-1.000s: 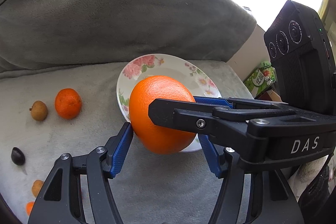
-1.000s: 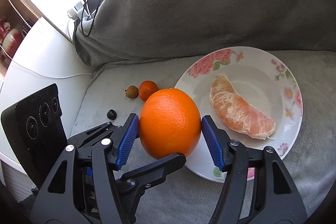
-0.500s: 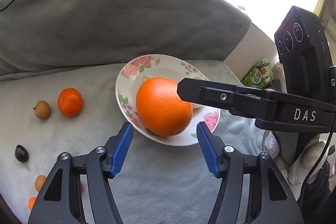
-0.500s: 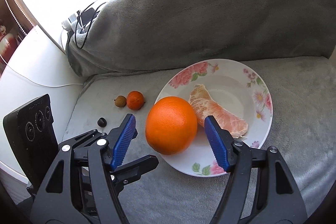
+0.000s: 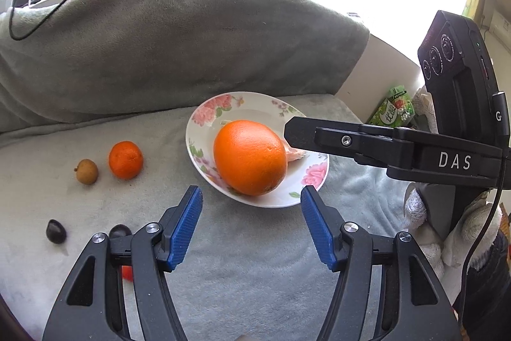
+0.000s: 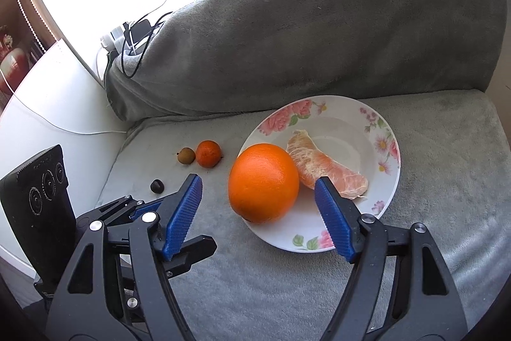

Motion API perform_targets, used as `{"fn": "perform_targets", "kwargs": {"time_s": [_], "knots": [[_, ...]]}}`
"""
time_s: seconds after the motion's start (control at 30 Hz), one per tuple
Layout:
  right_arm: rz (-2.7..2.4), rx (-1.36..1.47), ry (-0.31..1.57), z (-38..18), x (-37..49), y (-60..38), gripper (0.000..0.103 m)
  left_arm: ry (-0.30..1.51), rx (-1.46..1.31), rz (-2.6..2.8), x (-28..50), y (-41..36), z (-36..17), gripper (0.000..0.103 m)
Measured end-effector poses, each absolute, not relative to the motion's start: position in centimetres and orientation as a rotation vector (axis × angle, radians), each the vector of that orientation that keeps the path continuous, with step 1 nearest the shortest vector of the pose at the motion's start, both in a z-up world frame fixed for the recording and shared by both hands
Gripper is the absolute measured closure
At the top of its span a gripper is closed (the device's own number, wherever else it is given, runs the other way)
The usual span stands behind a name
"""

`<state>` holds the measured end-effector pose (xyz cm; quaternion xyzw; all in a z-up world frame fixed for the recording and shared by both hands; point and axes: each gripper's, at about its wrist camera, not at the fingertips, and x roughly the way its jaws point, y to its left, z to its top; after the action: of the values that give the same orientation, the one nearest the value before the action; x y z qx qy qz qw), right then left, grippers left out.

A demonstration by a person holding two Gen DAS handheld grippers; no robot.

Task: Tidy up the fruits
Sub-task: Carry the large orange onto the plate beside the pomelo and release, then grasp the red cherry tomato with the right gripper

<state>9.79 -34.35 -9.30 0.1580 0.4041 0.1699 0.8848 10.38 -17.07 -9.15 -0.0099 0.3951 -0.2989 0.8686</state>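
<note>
round dimpled orange (image 6: pixel 263 182) on glossy floral plate (image 6: pixel 388 171)

Orange (image 6: pixel 263 182) and pomelo segment (image 6: pixel 325 170) apparently crowd the plate (image 6: pixel 354 120).

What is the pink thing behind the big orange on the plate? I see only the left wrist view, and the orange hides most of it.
Observer: The right wrist view shows a peeled citrus segment lying on the plate, close beside the orange and seeming to touch it.
Operator: Is the right gripper gripping the orange? I see only one finger.
Observer: No. The right gripper is open, and both blue pads are clear of the orange.
</note>
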Motion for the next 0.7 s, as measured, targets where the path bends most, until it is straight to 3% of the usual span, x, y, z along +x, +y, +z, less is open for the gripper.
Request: {"fn": "perform_targets", "kwargs": {"time_s": [0.7], "knots": [[0.374,0.152,0.757,-8.1,6.7,-29.1,0.027,0.73,-0.049,-0.466,7.5,-6.0,-8.2,0.039]]}}
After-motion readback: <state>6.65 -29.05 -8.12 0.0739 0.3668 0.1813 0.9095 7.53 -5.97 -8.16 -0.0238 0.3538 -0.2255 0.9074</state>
